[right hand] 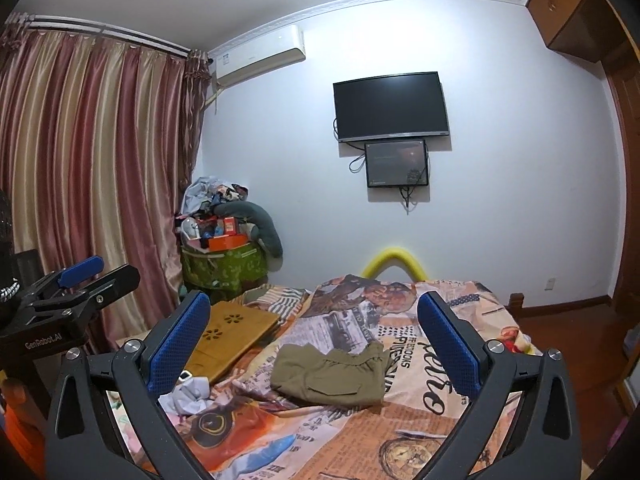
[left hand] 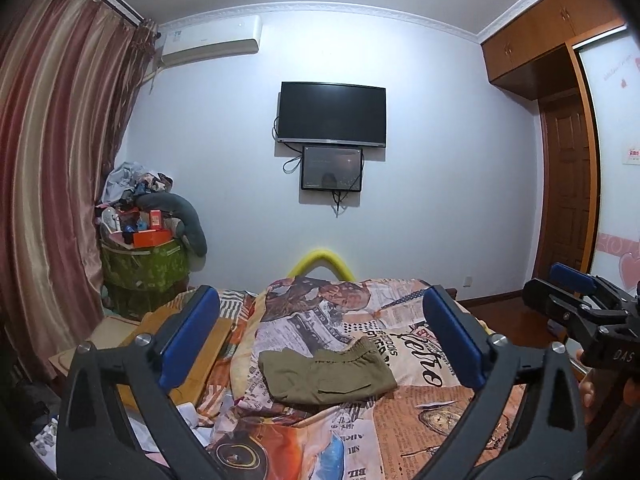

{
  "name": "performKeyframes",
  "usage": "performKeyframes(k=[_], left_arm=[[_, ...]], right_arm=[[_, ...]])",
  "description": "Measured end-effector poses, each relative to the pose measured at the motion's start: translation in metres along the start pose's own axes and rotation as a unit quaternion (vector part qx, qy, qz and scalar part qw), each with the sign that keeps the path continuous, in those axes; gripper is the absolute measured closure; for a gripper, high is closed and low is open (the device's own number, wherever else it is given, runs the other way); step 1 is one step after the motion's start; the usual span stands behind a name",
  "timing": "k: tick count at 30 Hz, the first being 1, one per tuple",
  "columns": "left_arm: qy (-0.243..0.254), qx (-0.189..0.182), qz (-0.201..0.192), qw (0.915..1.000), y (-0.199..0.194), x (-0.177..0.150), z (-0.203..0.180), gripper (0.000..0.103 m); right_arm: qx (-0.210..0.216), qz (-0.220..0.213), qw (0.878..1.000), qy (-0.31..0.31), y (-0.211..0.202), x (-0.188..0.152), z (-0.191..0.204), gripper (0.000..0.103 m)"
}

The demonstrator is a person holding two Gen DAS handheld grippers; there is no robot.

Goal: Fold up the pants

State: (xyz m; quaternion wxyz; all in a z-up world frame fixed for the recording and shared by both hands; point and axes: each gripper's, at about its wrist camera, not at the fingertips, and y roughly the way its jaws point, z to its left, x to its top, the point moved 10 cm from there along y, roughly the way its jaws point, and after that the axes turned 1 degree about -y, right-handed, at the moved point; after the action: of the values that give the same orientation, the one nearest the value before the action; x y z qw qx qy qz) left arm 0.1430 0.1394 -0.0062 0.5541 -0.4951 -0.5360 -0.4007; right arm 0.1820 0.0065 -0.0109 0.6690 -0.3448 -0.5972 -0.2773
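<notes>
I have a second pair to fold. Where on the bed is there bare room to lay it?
Free: the bedspread right of the folded pants, and the strip beyond them toward the yellow foam arch. Crowded: the left, with the wooden lap tray and crumpled white cloth.

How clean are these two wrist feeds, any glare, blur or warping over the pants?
Left wrist view: olive pants sharp and evenly lit, no glare; strong fisheye bends the curtain, and dark vignette fills the corners. Right wrist view: pants equally crisp under dim, bluish indoor light; the television bows and the frame edges go black.
</notes>
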Motion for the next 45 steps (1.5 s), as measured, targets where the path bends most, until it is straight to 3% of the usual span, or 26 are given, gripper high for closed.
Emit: performKeyframes(k=[45], left_arm=[[0.012, -0.021, 0.017, 0.9996, 0.011, -0.013, -0.006, 0.000]], right_arm=[[-0.012, 0.003, 1.000, 0.007, -0.009, -0.005, 0.000, 0.000]])
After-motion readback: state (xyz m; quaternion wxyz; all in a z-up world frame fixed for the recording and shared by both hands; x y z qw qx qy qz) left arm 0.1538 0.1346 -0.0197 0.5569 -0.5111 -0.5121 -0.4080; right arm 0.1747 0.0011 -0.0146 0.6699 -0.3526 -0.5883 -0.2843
